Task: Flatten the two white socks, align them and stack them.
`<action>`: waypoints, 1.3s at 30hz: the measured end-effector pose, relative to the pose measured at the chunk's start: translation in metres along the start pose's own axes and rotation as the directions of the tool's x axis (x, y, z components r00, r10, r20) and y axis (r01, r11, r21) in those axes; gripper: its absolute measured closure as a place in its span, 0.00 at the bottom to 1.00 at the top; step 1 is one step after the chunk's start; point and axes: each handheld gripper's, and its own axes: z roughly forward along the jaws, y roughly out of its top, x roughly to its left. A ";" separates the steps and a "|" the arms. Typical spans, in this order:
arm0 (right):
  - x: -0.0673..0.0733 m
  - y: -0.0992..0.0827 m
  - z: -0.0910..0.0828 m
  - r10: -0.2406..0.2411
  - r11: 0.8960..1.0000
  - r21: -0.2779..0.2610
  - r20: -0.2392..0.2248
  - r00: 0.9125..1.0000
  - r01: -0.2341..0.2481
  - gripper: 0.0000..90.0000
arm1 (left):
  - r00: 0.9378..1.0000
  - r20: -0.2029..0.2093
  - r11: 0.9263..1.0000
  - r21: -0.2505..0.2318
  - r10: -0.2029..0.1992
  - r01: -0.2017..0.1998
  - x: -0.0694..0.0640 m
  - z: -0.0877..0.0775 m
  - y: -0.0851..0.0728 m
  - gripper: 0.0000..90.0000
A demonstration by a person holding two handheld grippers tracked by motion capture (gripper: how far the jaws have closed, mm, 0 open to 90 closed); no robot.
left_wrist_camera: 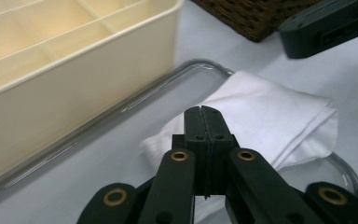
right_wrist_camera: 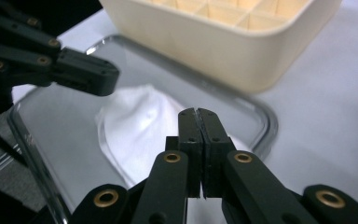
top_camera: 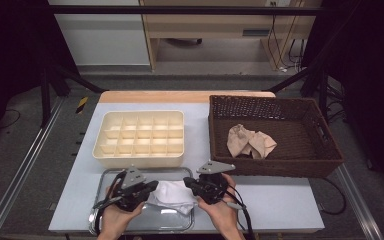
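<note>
My left gripper (top_camera: 152,187) has its jaws pressed flat together with nothing between them, and in the left gripper view the tips hang just over the near edge of the white folded cloth (left_wrist_camera: 265,116). My right gripper (top_camera: 189,183) is the same, jaws shut on nothing, its tips poised over the cloth's opposite edge. I judge that I have one gripper on each side because the cloth is soft and wide, and two holds at opposite edges would let me lift or fold it without it sagging; as things stand, neither pair of jaws has any fabric.

The cloth lies beneath and between my two sets of jaws, inside the clear shallow tray (top_camera: 111,176), which holds nothing else. It rests flat, folded into a rough square, with one corner turned up slightly on the right gripper's side.

Just beyond the tray, ahead of my left jaws, stands the cream divided box (top_camera: 139,157), every compartment I can see into being empty. Farther off, ahead and to the outer side of my right jaws, sits the dark wicker basket (top_camera: 325,132), with a crumpled beige cloth (top_camera: 250,141) lying loose on its floor.
</note>
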 end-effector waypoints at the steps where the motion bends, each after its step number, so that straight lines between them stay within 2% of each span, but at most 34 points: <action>1: -0.001 -0.004 0.001 0.004 1.000 0.009 -0.003 1.000 -0.004 0.99 | 1.000 -0.002 1.000 0.012 0.010 -0.010 -0.002 0.005 0.001 1.00; 4: 0.000 -0.015 0.007 0.002 0.999 0.041 -0.016 1.000 -0.002 0.98 | 1.000 -0.009 0.998 0.054 0.026 -0.026 -0.002 0.016 -0.001 1.00; 8: 0.000 -0.028 0.017 -0.006 0.996 0.086 -0.023 1.000 0.008 0.97 | 1.000 -0.011 0.994 0.113 0.015 -0.013 0.005 0.023 -0.017 1.00; 10: 0.000 -0.033 0.021 -0.007 0.994 0.106 -0.017 1.000 0.008 0.97 | 1.000 -0.004 0.992 0.122 0.016 -0.015 0.005 0.023 -0.020 1.00; 14: 0.000 -0.041 0.027 -0.019 0.995 0.101 -0.009 1.000 0.020 0.98 | 0.999 -0.017 0.991 0.124 0.044 -0.041 -0.001 0.025 -0.022 1.00; 17: 0.000 -0.039 0.025 -0.014 0.995 0.099 -0.014 1.000 0.016 0.94 | 0.999 -0.014 0.993 0.112 0.033 -0.031 0.000 0.024 -0.021 0.99; 18: 0.000 -0.038 0.023 -0.017 0.996 0.090 -0.018 1.000 0.018 0.91 | 1.000 -0.009 0.995 0.096 0.017 -0.016 0.000 0.022 -0.021 0.99; 22: -0.003 -0.034 0.008 -0.012 0.999 0.040 -0.004 1.000 0.012 0.79 | 1.000 -0.027 0.999 0.040 -0.002 0.003 0.004 0.012 -0.018 0.90; 24: -0.007 -0.036 0.001 0.001 1.000 0.019 0.023 1.000 -0.001 0.72 | 0.999 -0.044 1.000 0.022 -0.017 0.018 0.008 0.007 -0.018 0.84; 27: -0.011 -0.042 0.000 0.032 0.999 0.037 0.031 0.999 -0.033 0.65 | 0.997 -0.068 0.999 0.025 -0.038 0.040 0.014 0.004 -0.022 0.74; 30: -0.011 -0.047 0.004 0.041 0.998 0.056 0.038 0.998 -0.044 0.60 | 0.996 -0.082 0.998 0.049 -0.042 0.046 0.017 0.006 -0.028 0.65; 33: -0.012 -0.051 0.009 0.058 0.996 0.070 0.033 0.998 -0.060 0.58 | 0.996 -0.073 0.996 0.070 -0.052 0.057 0.018 0.011 -0.032 0.62; 36: -0.012 -0.056 0.012 0.090 0.993 0.079 0.020 0.996 -0.091 0.61 | 0.997 -0.057 0.995 0.083 -0.048 0.053 0.018 0.015 -0.034 0.64; 39: -0.013 -0.059 0.012 0.120 0.990 0.073 -0.011 0.993 -0.119 0.70 | 0.998 -0.037 0.994 0.089 -0.053 0.056 0.016 0.018 -0.034 0.71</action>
